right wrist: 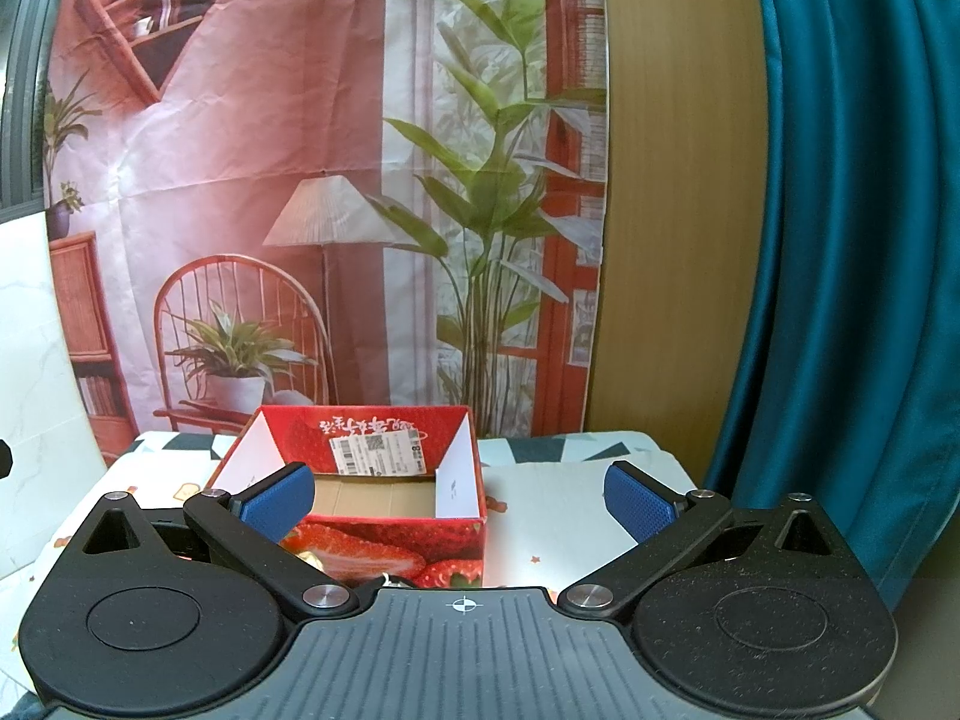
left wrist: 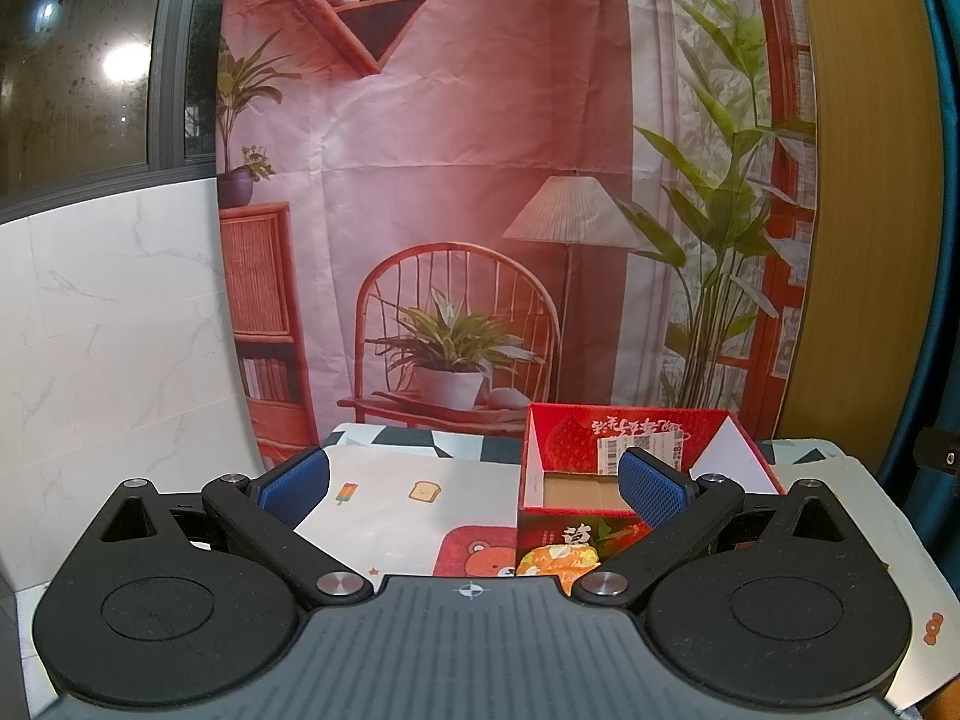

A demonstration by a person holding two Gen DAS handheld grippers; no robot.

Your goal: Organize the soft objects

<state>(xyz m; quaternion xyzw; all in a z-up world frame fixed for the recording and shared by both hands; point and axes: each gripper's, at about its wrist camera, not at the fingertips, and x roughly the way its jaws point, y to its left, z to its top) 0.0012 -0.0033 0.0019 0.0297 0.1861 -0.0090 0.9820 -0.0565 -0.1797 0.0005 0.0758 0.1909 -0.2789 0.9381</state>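
A red strawberry-print cardboard box stands open on the table, its brown inside bare and a white label on its back flap. It also shows in the right wrist view. My left gripper is open and empty, held above the table with the box at its right finger. My right gripper is open and empty, with the box between its fingers, nearer the left one. No soft object shows in either view.
The table wears a white cloth with cartoon prints; it also shows in the right wrist view. A printed room backdrop hangs behind. A white marble panel stands left. A teal curtain hangs right.
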